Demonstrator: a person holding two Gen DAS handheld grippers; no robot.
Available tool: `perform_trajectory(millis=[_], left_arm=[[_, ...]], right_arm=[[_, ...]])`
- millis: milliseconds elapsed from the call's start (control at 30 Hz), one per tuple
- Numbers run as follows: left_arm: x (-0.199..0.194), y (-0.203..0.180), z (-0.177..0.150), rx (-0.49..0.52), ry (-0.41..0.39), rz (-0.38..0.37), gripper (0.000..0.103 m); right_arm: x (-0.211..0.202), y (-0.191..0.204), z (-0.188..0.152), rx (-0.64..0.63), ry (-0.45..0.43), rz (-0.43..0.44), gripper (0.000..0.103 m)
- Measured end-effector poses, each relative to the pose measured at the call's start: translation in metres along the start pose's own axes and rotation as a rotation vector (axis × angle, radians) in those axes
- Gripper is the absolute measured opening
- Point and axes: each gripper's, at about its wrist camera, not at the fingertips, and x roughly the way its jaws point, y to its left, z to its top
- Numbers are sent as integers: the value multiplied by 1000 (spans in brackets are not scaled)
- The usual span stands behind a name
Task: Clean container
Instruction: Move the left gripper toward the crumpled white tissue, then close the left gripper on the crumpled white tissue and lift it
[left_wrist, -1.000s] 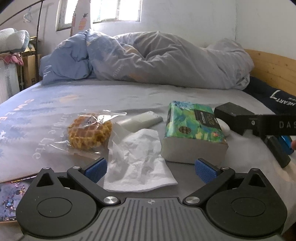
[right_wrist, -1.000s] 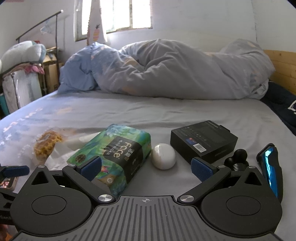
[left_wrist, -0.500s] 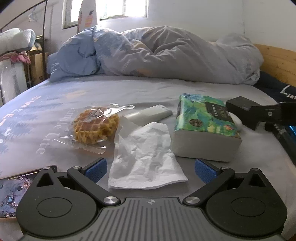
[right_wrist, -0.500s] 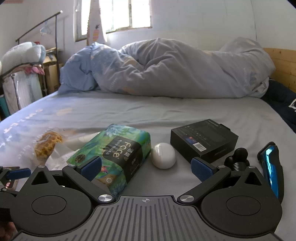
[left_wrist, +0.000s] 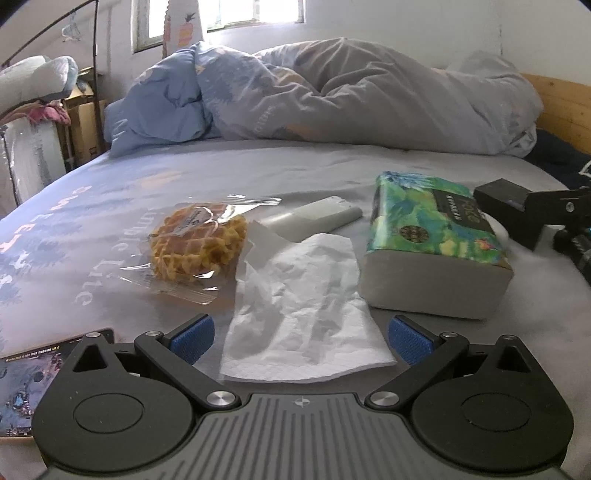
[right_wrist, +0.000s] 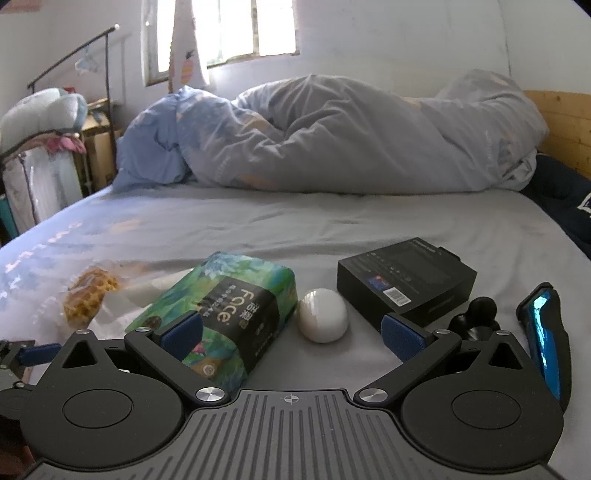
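The left gripper is spread wide over a white tissue; the right gripper is spread too, empty, behind a white ball lying between the tissue pack and black box. No container can be identified.

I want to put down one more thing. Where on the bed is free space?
The sheet is bare between the heaped duvet and the objects. Crowded: waffle, loose tissue, tissue pack, white ball, black box.

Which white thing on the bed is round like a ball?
The white ball between the tissue pack and black box. The tissue is flat; the remote is long.
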Motion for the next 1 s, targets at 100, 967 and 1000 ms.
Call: perform_trajectory(millis=[100,967,1000], left_arm=[[2,1,2,-8,8,1,101],[14,7,12,12,27,-96,22],[13,7,13,13,25,-104,18]], right_arm=[[3,2,1,-3,0,5,103],[29,9,17,5,-23,45,103],[29,10,18,6,-24,47,103]])
